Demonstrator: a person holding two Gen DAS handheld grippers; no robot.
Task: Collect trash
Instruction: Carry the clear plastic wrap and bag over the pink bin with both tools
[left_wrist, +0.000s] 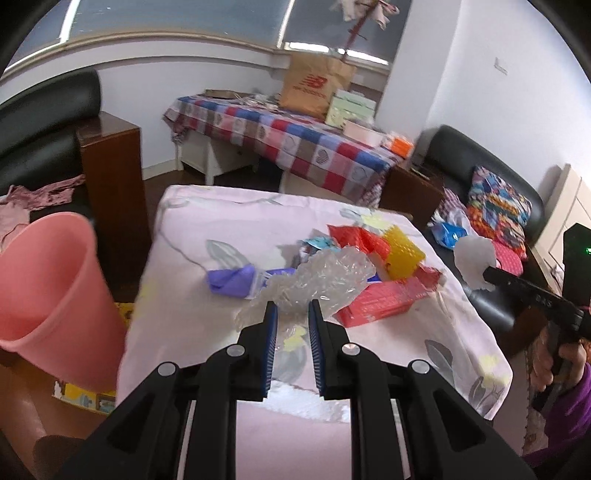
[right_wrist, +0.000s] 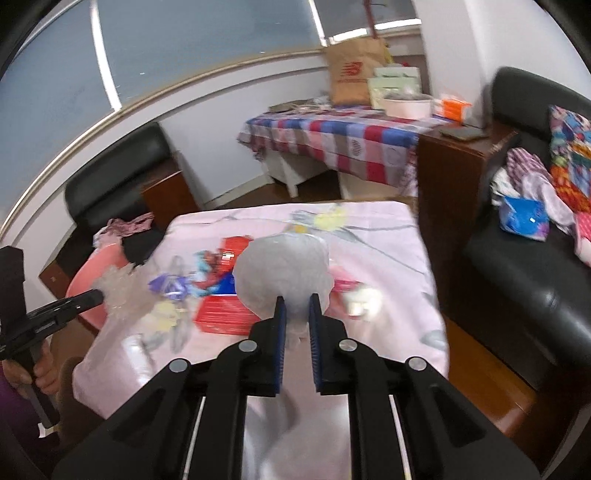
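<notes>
The left claw is clenched on a crumpled clear wrap; the wrap bulges out beyond both blue pads. The claw points forward and downward over the surface. In the right wrist view the same claw enters from the left edge, level and pointing right, with the wrap at its tip and a hand gripping the handle below.

The right claw is clenched on a white wad (translucent, rounded, bag-like). The wad stands above the pads, clear of the surface. This claw also tilts downward. In the left wrist view it reaches in from the right edge, pointing left, with the wad at its tip; a hand in a purple sleeve holds the handle.

Remaining trash lies in a pile on the far half of the surface: a purple wrapper, a red box, a red bag and a yellow piece, touching or overlapping one another.

A pink bin stands left of the surface, beside it, tilted with its mouth open toward the camera.

Beyond: a black sofa at right with a blue packet on the seat, and a checked table carrying a paper bag.
</notes>
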